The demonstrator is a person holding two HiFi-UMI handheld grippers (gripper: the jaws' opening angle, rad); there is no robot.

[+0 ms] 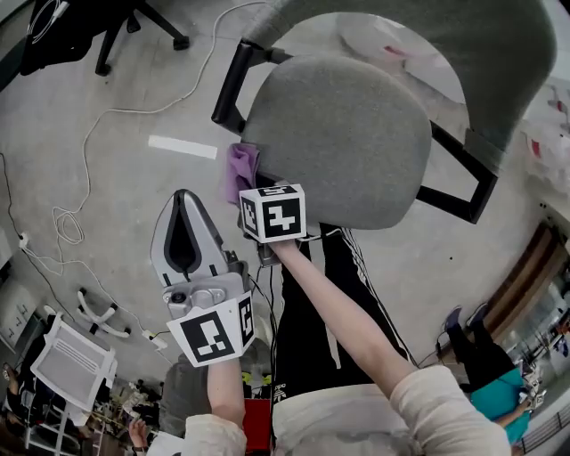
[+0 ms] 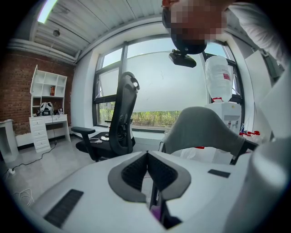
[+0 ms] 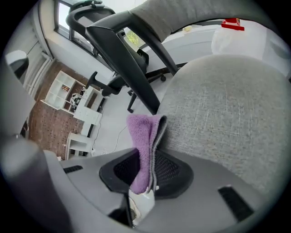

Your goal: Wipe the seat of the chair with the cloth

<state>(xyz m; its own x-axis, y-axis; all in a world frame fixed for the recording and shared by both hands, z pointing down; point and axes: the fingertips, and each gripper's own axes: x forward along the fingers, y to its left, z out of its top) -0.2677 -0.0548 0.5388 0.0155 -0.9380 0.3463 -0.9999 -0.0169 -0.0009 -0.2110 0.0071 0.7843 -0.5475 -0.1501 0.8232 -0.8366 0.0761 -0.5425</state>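
Observation:
The grey padded chair seat (image 1: 343,134) fills the middle of the head view, its grey backrest (image 1: 463,40) arching above it. A purple cloth (image 1: 241,169) hangs at the seat's left edge. My right gripper (image 1: 251,184) is shut on it just beyond its marker cube. In the right gripper view the folded cloth (image 3: 143,136) stands up between the jaws of the right gripper (image 3: 148,157), touching the seat (image 3: 218,113) edge. My left gripper (image 1: 183,196) hovers over the floor left of the seat, shut and holding nothing; its tips (image 2: 146,154) meet, pointing toward the backrest (image 2: 202,129).
Black armrests (image 1: 233,85) (image 1: 463,174) flank the seat. A black office chair (image 2: 120,129) stands behind, and its base (image 1: 134,22) shows on the floor. Cables (image 1: 85,151) and a white strip (image 1: 183,147) lie on the concrete floor. My legs (image 1: 312,303) stand below the seat.

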